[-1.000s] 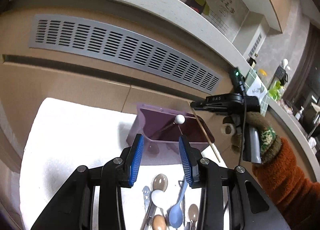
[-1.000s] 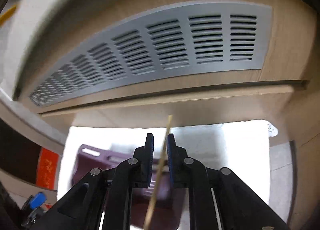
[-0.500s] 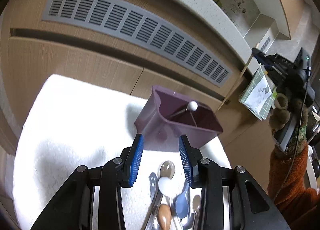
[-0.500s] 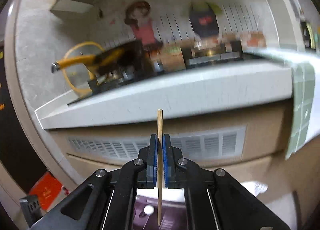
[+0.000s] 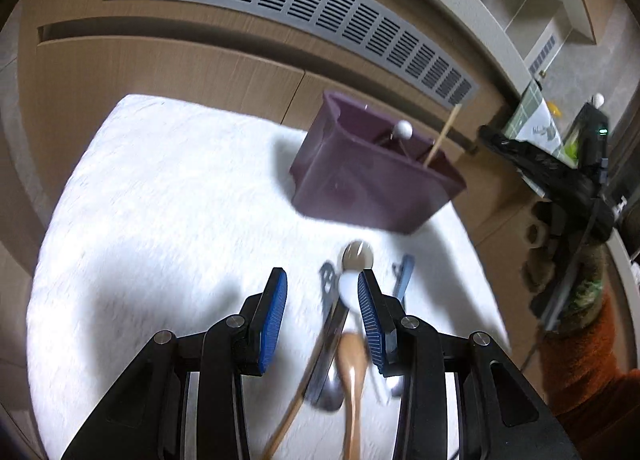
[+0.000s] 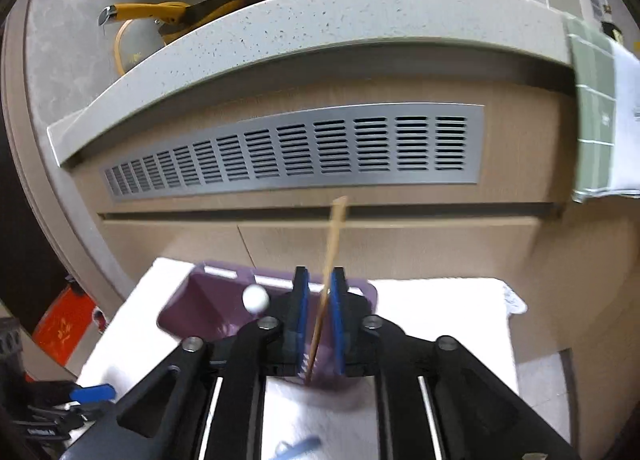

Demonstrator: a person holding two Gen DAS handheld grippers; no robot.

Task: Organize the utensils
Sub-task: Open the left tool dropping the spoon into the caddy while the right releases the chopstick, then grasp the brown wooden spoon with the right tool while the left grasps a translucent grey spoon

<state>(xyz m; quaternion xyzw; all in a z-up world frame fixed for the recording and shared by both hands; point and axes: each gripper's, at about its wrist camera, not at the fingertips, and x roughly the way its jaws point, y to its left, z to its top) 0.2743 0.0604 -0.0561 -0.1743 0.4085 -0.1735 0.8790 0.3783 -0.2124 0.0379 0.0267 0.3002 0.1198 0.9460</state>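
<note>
The right gripper [image 6: 319, 320] has its fingers a little apart around a chopstick [image 6: 330, 260] that stands tilted in the purple bin [image 5: 372, 179]; whether they touch it I cannot tell. The left gripper [image 5: 322, 312], fingers wide apart, hangs over spoons [image 5: 352, 344] on the white towel [image 5: 160, 219], at 6 o'clock from the bin.

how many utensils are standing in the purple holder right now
2. A wooden chopstick leans in the right-hand section of the purple holder, between the open fingers of the right gripper; a white-ball-tipped utensil stands left of it. Shorter ones may be hidden inside.
</note>
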